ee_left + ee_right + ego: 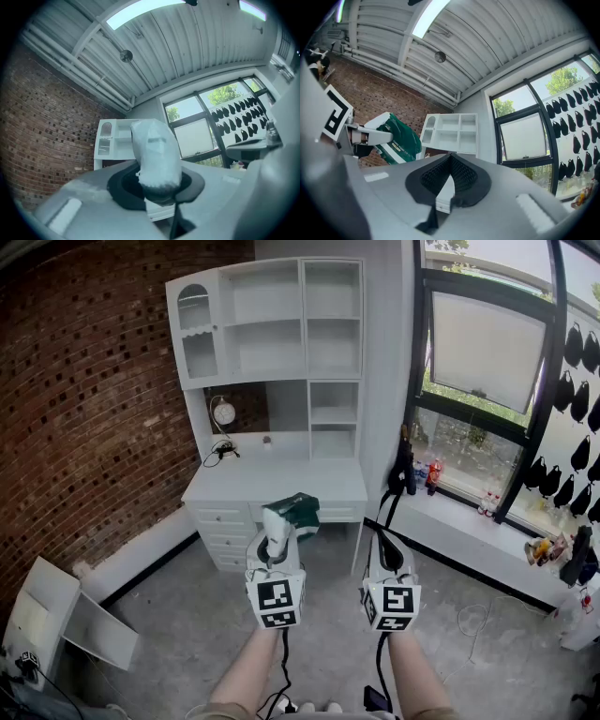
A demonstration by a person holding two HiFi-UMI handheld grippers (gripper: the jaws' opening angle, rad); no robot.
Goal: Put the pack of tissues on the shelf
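Note:
The pack of tissues (pixel 298 511), green and white, is raised in front of the white desk (pixel 272 486). My left gripper (pixel 281 526) is shut on it, and in the left gripper view the pack's white end (pixel 156 152) fills the space between the jaws. The white shelf unit (pixel 272 324) stands on the desk against the wall, its compartments bare, some way beyond the pack. My right gripper (pixel 388 557) is level with the left one, shut and holding nothing. From the right gripper view the pack (pixel 397 140) shows at the left, the shelf unit (pixel 451 133) straight ahead, the right gripper (pixel 451 165) shut.
A round lamp (pixel 223 412) and a black cable (pixel 222 453) sit at the desk's back left. Bottles (pixel 431 474) stand on the window sill to the right. A white cabinet part (pixel 58 617) lies on the floor at the left by the brick wall (pixel 84 409).

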